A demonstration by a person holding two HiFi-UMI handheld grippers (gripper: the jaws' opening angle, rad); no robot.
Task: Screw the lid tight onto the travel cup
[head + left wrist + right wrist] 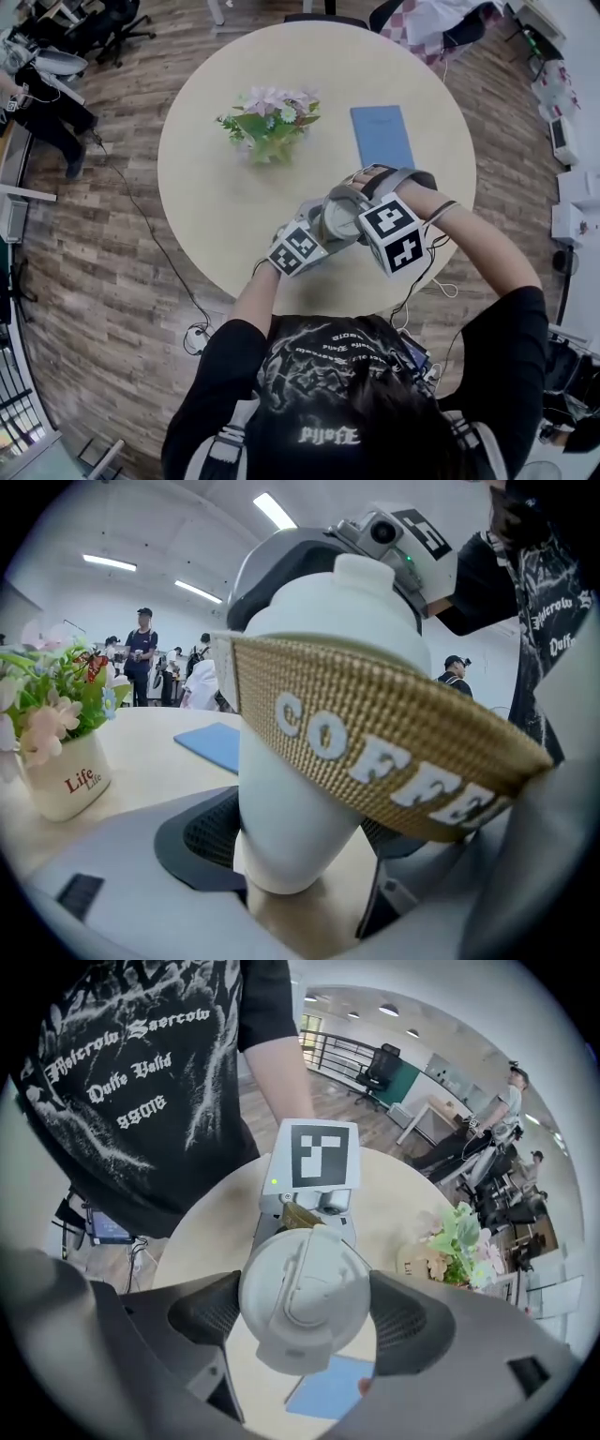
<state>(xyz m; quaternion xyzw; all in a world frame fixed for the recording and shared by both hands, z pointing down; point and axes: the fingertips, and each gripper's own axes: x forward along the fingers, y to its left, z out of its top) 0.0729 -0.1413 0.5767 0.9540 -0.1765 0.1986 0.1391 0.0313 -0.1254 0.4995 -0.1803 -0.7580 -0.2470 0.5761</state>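
Right gripper pointed steeply down, pinched on the lid at frame centre, left gripper clamped round the cup, flowers set in a pot, upper middle of head view.

Both grippers closed, elbows bent inward

The left gripper points almost level, jaws clamped on the travel cup; the right gripper points steeply down from above, jaws wide, pads pressing the lid

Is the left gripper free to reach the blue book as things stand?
Probably not: the left gripper is shut on the cup, with the right gripper on the lid; the book lies beyond them.
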